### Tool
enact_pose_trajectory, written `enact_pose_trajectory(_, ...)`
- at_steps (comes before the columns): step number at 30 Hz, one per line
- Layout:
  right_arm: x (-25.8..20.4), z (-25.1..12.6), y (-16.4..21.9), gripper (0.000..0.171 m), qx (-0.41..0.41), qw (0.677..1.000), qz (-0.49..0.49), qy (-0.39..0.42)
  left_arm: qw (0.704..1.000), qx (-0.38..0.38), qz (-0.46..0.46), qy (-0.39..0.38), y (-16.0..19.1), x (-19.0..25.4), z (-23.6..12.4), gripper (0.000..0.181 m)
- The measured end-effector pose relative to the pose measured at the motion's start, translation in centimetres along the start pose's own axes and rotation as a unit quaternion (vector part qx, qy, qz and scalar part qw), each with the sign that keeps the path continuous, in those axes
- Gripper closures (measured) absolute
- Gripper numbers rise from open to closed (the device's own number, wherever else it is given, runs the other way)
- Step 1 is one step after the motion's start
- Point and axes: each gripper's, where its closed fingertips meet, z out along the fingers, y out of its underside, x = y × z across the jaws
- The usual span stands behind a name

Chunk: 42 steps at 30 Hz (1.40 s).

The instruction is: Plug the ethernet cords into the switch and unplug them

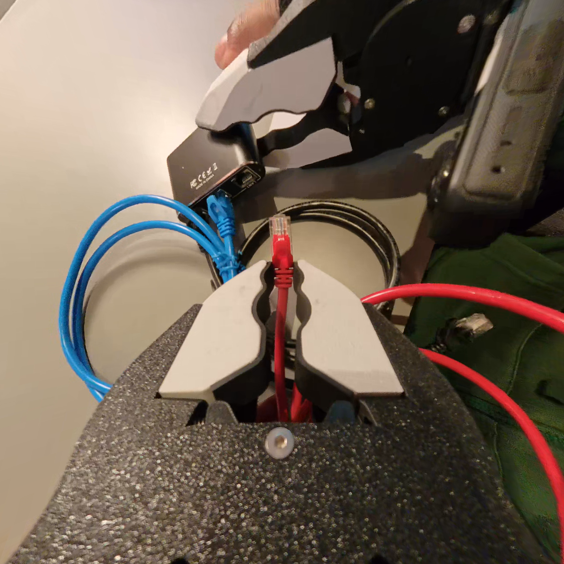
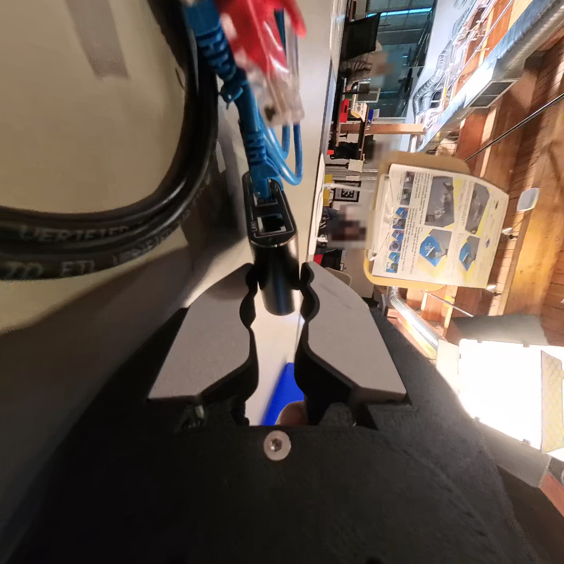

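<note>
A pale, smooth bench carries the work. On it a coil of thick black cable is seen, with looped blue ethernet cord beside it.

The small black plastic switch is held off the bench at its far end by the right tool, whose grey fingers are closed on the body. One blue plug is seated in a port; the neighbouring port is empty.

The left tool is clamped on the red ethernet cord at its ribbed boot, with the clear-tipped red plug pointing forward, near the switch but apart from it.

Step judged: plugging in, second cord. Next, the plug is to be lined up squarely with the empty port, clip side matched, and pushed home while the switch is braced.
</note>
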Motion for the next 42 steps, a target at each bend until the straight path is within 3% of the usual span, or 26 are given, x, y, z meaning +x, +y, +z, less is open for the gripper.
enact_pose_trajectory(1, 0.1, 0.0, -0.4, 0.144, 0.001, 1.000, -0.006, 0.008, 1.000, -0.003, -0.001, -0.003, 0.1, -0.1, 0.0, 0.169)
enact_pose_trajectory(17, 0.9, -1.2, -5.2, 0.146, 0.018, 0.993, -0.089, 0.071, 0.999, -0.043, -0.002, -0.029, 1.4, -1.1, -0.8, 0.169)
enact_pose_trajectory(30, 0.6, -1.5, -5.9, 0.146, 0.039, 0.992, -0.097, 0.075, 0.995, -0.075, 0.010, -0.060, 2.4, -1.8, -1.0, 0.167)
enact_pose_trajectory(42, 0.5, -1.6, -6.0, 0.146, 0.050, 0.992, -0.092, 0.074, 0.995, -0.057, 0.026, -0.071, 2.1, -2.4, -1.0, 0.168)
